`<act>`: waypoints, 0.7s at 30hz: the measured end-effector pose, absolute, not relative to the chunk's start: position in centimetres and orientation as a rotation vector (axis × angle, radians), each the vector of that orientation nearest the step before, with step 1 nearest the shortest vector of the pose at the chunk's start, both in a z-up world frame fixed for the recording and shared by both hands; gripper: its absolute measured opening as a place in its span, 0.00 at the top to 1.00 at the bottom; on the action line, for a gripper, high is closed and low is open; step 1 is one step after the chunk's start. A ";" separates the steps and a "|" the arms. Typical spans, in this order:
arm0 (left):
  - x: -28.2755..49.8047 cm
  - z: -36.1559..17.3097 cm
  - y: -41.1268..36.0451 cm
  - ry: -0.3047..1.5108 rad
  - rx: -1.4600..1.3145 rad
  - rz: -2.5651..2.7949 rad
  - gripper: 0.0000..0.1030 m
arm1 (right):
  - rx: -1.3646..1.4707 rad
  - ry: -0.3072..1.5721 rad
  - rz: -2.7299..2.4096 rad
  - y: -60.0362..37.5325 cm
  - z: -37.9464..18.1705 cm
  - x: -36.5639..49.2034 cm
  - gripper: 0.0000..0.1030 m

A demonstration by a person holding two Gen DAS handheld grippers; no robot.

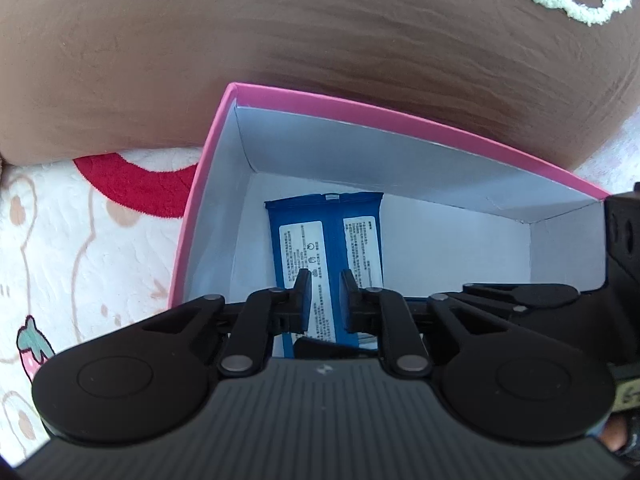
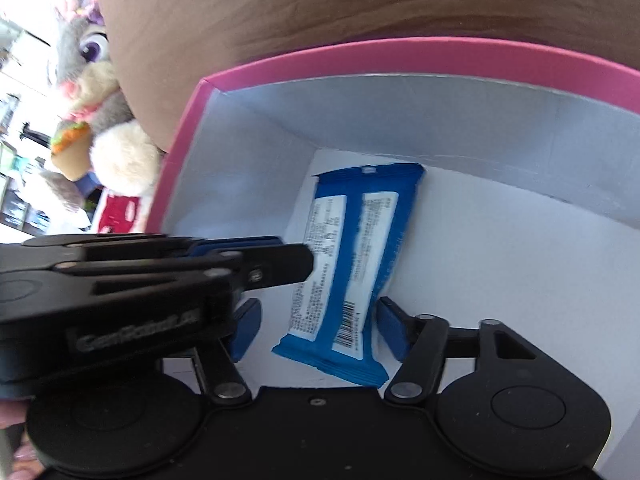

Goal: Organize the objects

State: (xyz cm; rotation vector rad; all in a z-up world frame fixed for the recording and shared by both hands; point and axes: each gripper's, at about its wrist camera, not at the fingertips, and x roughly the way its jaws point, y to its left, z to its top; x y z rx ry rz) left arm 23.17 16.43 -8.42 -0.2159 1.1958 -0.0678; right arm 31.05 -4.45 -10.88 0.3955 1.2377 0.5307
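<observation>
A pink box (image 1: 360, 114) with a white inside stands open, and a blue snack packet (image 1: 328, 232) lies flat on its floor, label side up. My left gripper (image 1: 325, 280) hangs inside the box just above the packet with its fingers drawn together and nothing between them. From the right wrist camera the left gripper (image 2: 304, 266) reaches in from the left over the packet (image 2: 352, 240). My right gripper (image 2: 319, 330) is open. Its blue pads (image 2: 394, 328) stand on either side of the packet's near end, without pressing on it.
A large brown plush cushion (image 1: 280, 40) presses against the far wall of the box (image 2: 400, 56). A white blanket with cartoon prints (image 1: 80, 240) lies left of the box. A grey plush rabbit (image 2: 92, 80) sits at the far left.
</observation>
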 end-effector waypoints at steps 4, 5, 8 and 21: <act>23.2 -8.9 16.4 1.191 -0.215 -0.051 0.87 | 0.350 1.261 0.498 -4.4 -11.3 30.9 0.49; 23.2 -8.9 16.5 1.186 -0.217 -0.050 0.87 | 0.368 1.270 0.483 -4.6 -11.5 30.9 0.58; 23.1 -8.3 16.9 1.166 -0.227 -0.050 0.87 | 0.447 1.286 0.451 -5.1 -12.2 30.9 0.73; 23.2 -6.8 18.7 1.104 -0.278 -0.028 0.88 | 0.748 1.277 0.329 -5.7 -14.1 31.0 0.77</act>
